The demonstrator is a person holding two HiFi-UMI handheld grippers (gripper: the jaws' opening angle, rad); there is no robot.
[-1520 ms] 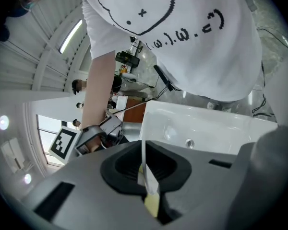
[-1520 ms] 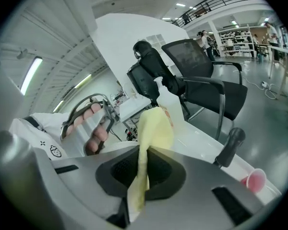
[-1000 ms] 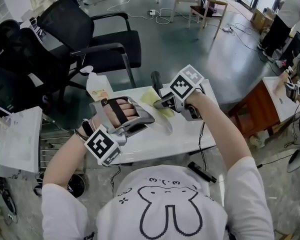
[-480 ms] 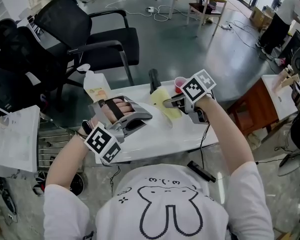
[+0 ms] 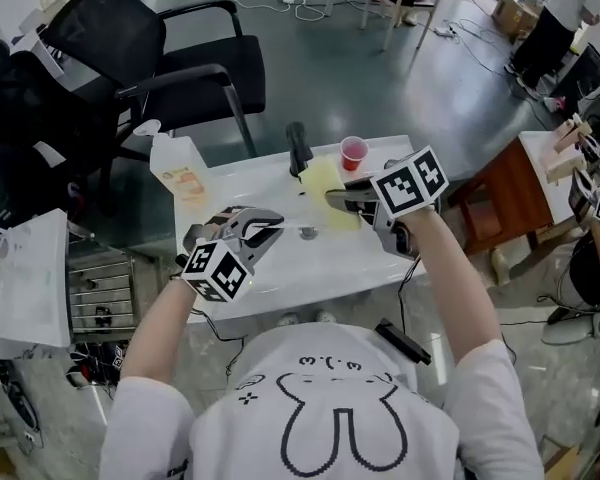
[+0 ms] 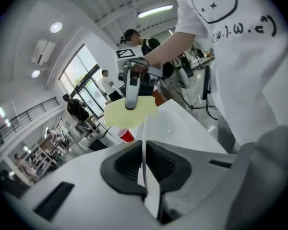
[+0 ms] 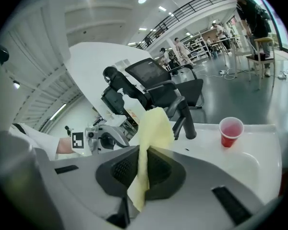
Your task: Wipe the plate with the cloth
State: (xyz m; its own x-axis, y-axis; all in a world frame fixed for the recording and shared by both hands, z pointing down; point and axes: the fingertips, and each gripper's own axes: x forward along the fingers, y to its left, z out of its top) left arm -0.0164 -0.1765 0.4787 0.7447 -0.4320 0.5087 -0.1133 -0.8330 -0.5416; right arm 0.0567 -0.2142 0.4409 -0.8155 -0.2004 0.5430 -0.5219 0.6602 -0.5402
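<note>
Change over the last second: left gripper has been brought down and rolled, so the white glossy plate is now carried low over the white table instead of being held up. Its jaws are pinched together on the plate's thin rim, which is seen edge-on between the ribbed black pads. In the head view the plate is barely told apart from the tabletop, as both are white and shiny.

Further right, a black upright post is seen near the table's far edge. The pale yellow soft cloth is now held apart from the plate, where before it was lying against it. A small red plastic cup is seen just beyond the cloth. Right gripper is clamped on the cloth: a limp fold is squeezed between its pads and the rest flops forward.

Reading: cloth-to-plate contact looks broken, so no wiping is being done right now. Either a stroke is finished or the plate is being repositioned.

Cloth: thin, matte, drapes freely. Plate: rigid, smooth, likely slippery at the rim.
</note>
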